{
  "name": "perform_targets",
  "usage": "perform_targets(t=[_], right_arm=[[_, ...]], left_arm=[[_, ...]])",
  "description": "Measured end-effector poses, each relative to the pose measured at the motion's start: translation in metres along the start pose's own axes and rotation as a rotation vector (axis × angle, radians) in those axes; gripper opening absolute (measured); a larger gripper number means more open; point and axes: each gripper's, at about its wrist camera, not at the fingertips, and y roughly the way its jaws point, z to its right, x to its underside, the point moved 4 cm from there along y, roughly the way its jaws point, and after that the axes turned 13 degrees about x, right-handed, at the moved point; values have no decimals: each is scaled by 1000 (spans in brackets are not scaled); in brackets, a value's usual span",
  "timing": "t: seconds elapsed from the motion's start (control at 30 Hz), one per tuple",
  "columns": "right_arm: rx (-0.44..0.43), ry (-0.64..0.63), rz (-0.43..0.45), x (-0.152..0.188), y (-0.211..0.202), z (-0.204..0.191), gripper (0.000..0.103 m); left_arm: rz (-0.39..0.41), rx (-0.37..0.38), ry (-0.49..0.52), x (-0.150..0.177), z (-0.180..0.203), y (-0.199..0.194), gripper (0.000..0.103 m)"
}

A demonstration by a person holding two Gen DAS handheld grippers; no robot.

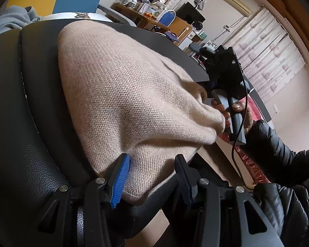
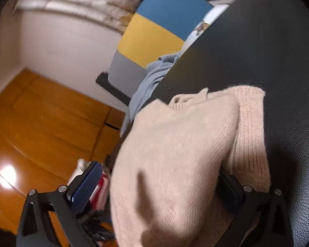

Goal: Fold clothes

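The beige sweater [image 1: 121, 94] lies partly on the black leather surface [image 1: 31, 123], one side lifted. The left gripper [image 1: 152, 177] stands released, its fingers apart around the near hem. The right gripper [image 2: 158, 187] has knit bunched between its spread fingers; whether it really pinches, I cannot tell. The loose knit can slip out, and the overhanging part may drag it off the edge.

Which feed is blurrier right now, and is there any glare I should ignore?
Right wrist view: motion-smeared, the beige sweater and curtains soft, with a bright glare patch on the wooden floor. Left wrist view: sharp, knit weave crisp on the sweater, no glare, strong fisheye bending at the edges.
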Motion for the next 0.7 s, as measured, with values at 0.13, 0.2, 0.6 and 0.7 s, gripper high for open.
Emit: perform_targets(t=[0.13,0.2,0.6,0.7], right_arm=[[76,-38,-8,-3,-1,-8,101],[117,-64,-3,-4,-3,-13,62],[300,-271,-14,-44,-6,-34,10],[341,-328,-19,-60,-6,-37,10]], left_arm=[[8,-1,-4,0,3,3,46],[3,-9,4,0,4,4,46],[-121,-100,130,3,17,18,45],[-132,-101,126,3,17,18,45]])
